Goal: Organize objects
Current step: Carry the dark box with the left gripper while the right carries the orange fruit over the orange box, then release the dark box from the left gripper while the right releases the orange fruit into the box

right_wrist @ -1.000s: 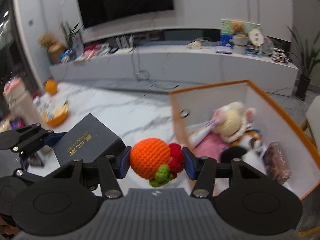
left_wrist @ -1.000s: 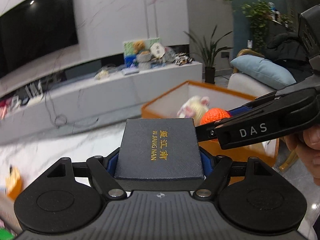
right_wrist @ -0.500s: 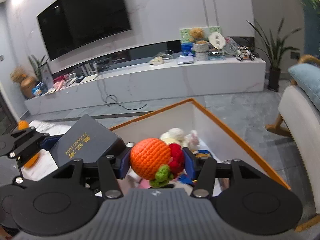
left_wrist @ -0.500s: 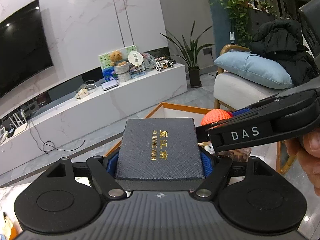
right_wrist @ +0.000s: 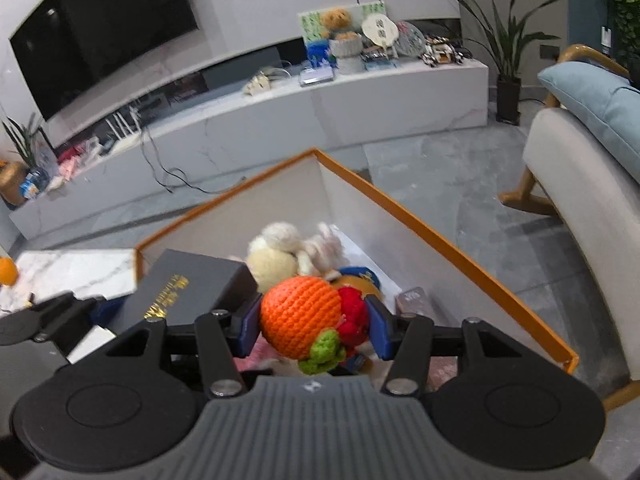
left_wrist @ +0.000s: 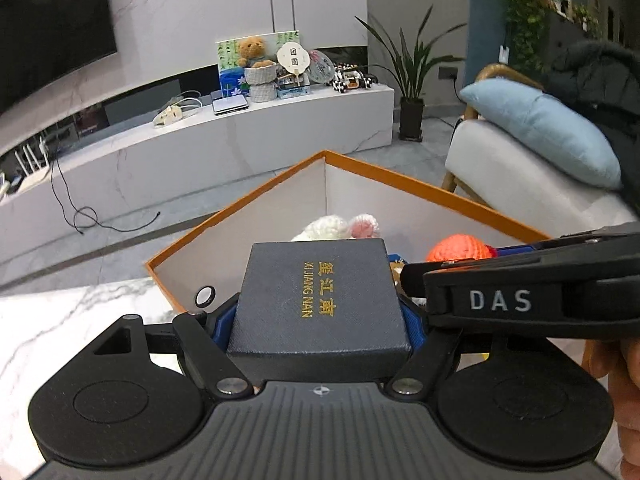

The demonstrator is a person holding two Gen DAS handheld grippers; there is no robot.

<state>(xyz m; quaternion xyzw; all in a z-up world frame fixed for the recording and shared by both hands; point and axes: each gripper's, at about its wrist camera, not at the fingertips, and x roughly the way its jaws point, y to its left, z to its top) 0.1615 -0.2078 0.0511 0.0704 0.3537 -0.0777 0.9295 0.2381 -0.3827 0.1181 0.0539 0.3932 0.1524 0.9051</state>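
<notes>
Both tools are now hanging over the orange-rimmed box (right_wrist: 460, 256). Left tool (left_wrist: 320, 316) is clamping the "XI JIANG NAN" case (left_wrist: 320, 296); right tool (right_wrist: 312, 328), marked "DAS", is squeezing the crocheted orange (right_wrist: 300, 316) above plush toys (right_wrist: 280, 252).

A white marble-patterned table (right_wrist: 76, 272) is carrying a round orange fruit (right_wrist: 7, 271) near its left edge. An open orange-rimmed white storage box (right_wrist: 448, 240) is standing just beside the table's right edge; whether it is touching cannot be told.
</notes>
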